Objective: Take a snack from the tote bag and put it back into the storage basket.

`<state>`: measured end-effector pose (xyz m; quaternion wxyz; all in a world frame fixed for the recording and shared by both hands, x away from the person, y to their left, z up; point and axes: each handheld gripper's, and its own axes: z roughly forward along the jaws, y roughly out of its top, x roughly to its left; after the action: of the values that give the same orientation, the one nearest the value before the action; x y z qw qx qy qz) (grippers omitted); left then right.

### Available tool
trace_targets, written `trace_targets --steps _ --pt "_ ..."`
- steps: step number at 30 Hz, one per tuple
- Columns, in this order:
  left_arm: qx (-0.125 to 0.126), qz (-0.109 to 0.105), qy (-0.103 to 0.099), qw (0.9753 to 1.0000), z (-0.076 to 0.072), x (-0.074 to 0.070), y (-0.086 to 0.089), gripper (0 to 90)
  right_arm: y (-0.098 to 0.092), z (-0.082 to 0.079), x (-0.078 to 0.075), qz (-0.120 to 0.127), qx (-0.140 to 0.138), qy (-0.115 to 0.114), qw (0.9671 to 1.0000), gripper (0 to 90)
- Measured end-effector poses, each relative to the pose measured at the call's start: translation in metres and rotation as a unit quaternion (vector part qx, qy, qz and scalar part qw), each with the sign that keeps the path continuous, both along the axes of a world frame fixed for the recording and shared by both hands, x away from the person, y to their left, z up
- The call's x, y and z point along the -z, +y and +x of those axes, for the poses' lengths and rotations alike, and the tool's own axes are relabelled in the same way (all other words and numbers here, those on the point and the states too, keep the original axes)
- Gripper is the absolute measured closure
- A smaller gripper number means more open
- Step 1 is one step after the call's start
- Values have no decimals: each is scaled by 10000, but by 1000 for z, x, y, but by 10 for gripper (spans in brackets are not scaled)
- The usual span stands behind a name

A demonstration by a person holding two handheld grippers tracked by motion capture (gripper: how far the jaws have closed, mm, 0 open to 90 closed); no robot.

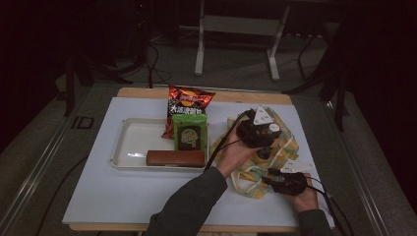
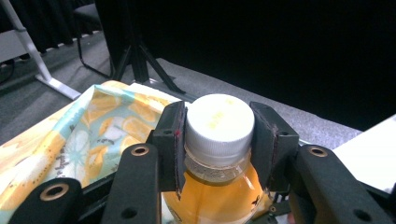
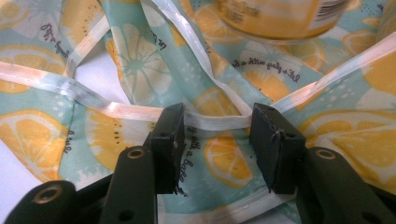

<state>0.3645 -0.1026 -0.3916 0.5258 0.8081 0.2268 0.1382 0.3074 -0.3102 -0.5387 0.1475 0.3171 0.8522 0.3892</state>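
My left gripper (image 2: 219, 126) is shut on the white cap of an orange drink bottle (image 2: 215, 191), which stands upright. In the high view this gripper (image 1: 258, 132) hangs over a cloth bag (image 1: 287, 147) printed with lemon slices, at the right of the table. The bag (image 2: 88, 130) lies crumpled below and left of the bottle. My right gripper (image 1: 273, 179) is at the bag's near edge. Its jaws stand open on either side of the bag's white strap (image 3: 215, 122). The bottle's base (image 3: 280, 18) shows above the bag cloth (image 3: 140, 60).
A white tray (image 1: 130, 129) sits left of the bag on the white mat. It holds a brown box (image 1: 175, 158) and a green packet (image 1: 189, 132), with a red chip bag (image 1: 189, 101) at its far edge. Metal stand legs (image 1: 236, 49) rise behind the table.
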Motion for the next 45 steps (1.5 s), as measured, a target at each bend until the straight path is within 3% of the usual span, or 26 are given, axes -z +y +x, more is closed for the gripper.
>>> trace_targets --steps 14,27,45 --pt "63 -142 58 9999 -15 -11 10 582 0 0 0 -5 1 -1 10000 551" --pt "162 -137 123 9997 -36 -16 19 582 0 0 0 -18 3 -6 10000 551" --pt "146 -223 217 9994 -51 -19 45 582 0 0 0 -21 4 -9 10000 551"
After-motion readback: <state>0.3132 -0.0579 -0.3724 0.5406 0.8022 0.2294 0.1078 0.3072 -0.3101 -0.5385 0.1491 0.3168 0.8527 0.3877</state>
